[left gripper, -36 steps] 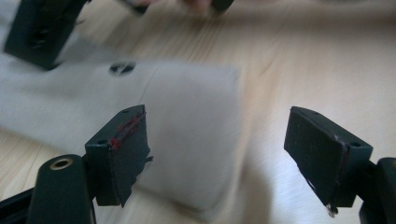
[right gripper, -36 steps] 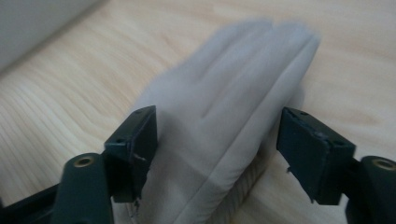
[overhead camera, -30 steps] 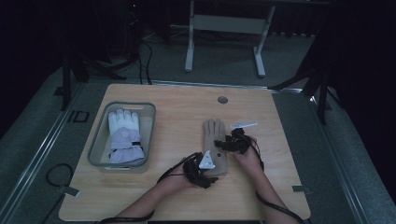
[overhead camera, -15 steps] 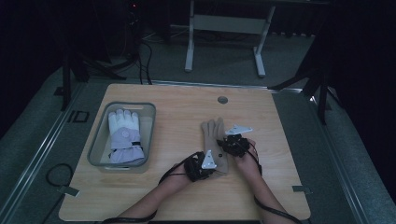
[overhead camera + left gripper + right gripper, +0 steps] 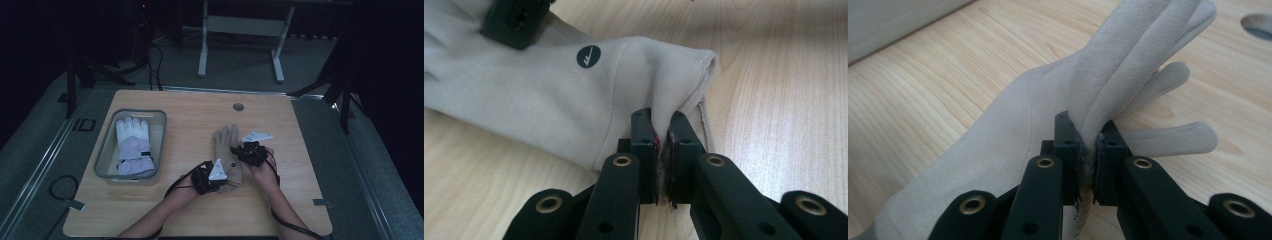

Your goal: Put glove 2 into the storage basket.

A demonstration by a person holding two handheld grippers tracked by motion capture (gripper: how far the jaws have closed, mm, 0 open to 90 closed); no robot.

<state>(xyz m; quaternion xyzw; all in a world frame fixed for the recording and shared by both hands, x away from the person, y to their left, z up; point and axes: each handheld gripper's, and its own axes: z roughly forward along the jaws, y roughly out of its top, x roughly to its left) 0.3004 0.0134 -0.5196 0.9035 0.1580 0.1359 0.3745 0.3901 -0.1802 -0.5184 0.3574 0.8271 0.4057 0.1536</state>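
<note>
Lying flat on the wooden table, right of centre near the front edge: a beige glove, fingers pointing away from the person. Showing a small dark round logo near the cuff in the left gripper view. Being pinched at the cuff edge by the left gripper, jaws pressed together on a raised fold of fabric. Being pinched at the finger side by the right gripper, jaws closed on a lifted ridge of suede, with the glove's fingers fanning out beyond. Reaching in from the bottom of the high view: two forearms, hands wrapped around both grippers. Sitting well apart to the left: a clear plastic bin holding a white and lavender ski glove. Lying near the table's far edge: a small round grommet hole.
</note>
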